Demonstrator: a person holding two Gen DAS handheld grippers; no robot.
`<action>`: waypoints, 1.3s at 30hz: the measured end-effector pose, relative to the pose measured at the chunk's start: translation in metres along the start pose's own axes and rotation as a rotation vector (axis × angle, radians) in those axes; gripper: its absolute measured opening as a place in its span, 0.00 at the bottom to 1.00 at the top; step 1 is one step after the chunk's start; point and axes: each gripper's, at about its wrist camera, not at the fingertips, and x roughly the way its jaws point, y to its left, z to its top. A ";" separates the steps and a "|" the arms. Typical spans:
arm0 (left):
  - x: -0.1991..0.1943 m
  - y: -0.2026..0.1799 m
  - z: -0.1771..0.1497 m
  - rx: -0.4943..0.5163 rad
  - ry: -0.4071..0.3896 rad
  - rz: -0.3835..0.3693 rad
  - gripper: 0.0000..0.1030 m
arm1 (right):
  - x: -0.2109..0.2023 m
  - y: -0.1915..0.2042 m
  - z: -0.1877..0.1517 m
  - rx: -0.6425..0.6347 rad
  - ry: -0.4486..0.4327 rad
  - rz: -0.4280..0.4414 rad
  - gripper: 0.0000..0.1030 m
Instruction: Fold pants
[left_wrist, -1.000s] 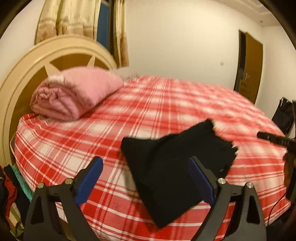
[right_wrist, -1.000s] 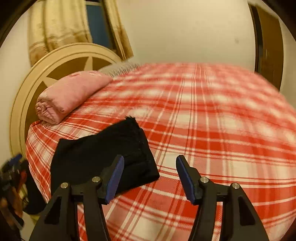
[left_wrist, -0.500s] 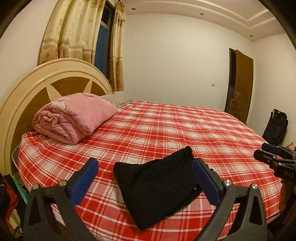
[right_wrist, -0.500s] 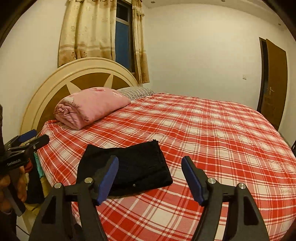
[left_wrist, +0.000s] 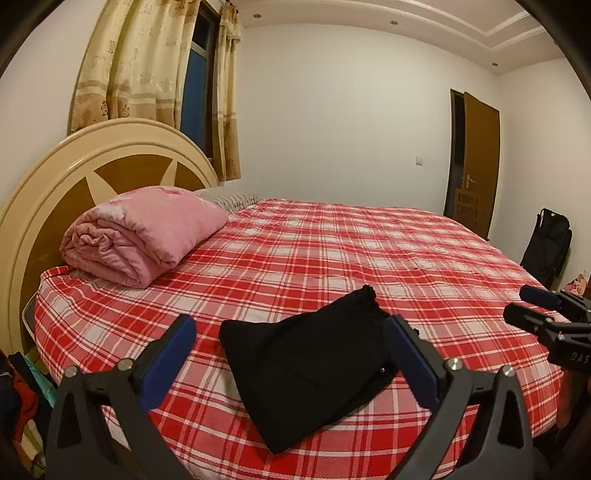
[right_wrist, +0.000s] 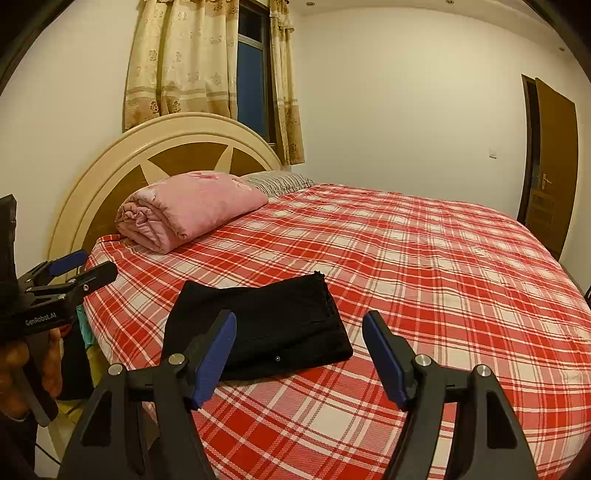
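The black pants (left_wrist: 306, 369) lie folded into a compact rectangle near the front edge of the red plaid bed (left_wrist: 332, 251). My left gripper (left_wrist: 290, 328) hangs open above and short of them, with nothing between its blue pads. In the right wrist view the same folded pants (right_wrist: 266, 325) lie flat on the bed (right_wrist: 443, 277), and my right gripper (right_wrist: 299, 325) is open and empty, held back over the bed's front edge. Each gripper shows at the side of the other's view: the right gripper (left_wrist: 535, 306) and the left gripper (right_wrist: 85, 266).
A rolled pink quilt (left_wrist: 140, 236) and a striped pillow (right_wrist: 279, 181) lie by the round headboard (left_wrist: 110, 158). Curtains (right_wrist: 177, 62) hang behind it. A brown door (left_wrist: 476, 162) and a black bag (left_wrist: 548, 247) stand at the right. Clothes (left_wrist: 18, 398) lie on the floor at the left.
Both grippers have drawn back and tilted up from the pants, so more of the room shows. The pants stay folded on the bed, untouched.
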 end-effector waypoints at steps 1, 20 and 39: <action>0.001 0.001 -0.001 -0.002 0.004 0.000 1.00 | 0.001 0.000 0.000 0.001 0.003 0.001 0.70; 0.008 0.000 -0.003 0.003 0.034 -0.004 1.00 | 0.005 0.003 -0.006 0.006 0.009 0.012 0.70; 0.016 -0.002 -0.005 0.004 0.071 -0.007 1.00 | 0.006 0.007 -0.008 -0.006 0.009 0.015 0.70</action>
